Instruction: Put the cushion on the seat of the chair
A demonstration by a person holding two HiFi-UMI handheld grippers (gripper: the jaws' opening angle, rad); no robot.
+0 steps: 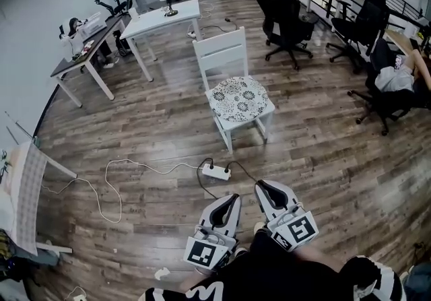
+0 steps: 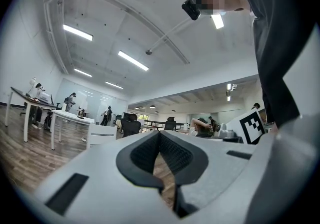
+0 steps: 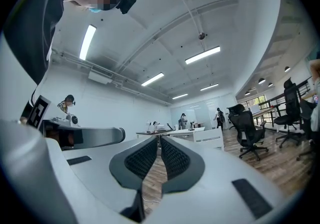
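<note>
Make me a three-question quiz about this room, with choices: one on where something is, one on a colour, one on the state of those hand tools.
1. Where does the patterned cushion lie?
A. on the bare floor
B. on the seat of the chair
C. on a table

2. What colour is that chair's frame?
A. black
B. brown
C. white

3. How do the jaws of the left gripper and the right gripper stand?
A. both shut, with nothing between them
B. both wide open
C. the left shut on the cushion, the right open

Answers:
1. B: the head view shows the cushion flat on the seat, in front of the backrest.
2. C: the back slats and legs are white against the wooden floor.
3. A: in each gripper view the dark pads meet at the tips and only floor shows beyond them.
</note>
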